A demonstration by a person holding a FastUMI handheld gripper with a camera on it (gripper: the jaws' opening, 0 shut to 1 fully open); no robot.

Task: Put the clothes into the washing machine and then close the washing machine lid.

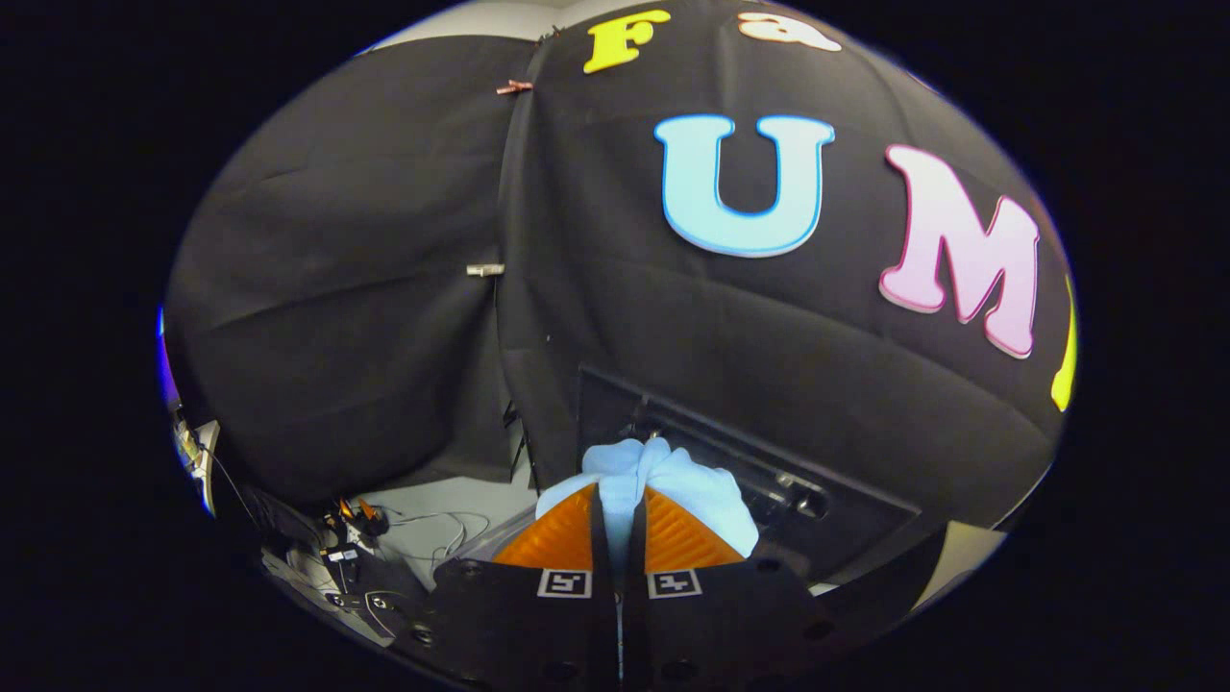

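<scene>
Between the nearly closed jaws of the gripper (618, 502), a pale blue cloth (663, 481) is pinched, bulging past them.

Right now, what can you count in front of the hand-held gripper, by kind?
Hand-held gripper: 1, fingers closed on the cloth
Pale blue cloth: 1, bunched between and just beyond the fingers
Dark machine with an opening: 1, beyond the cloth
Clips on the booth wall: 2
Total: 5
</scene>
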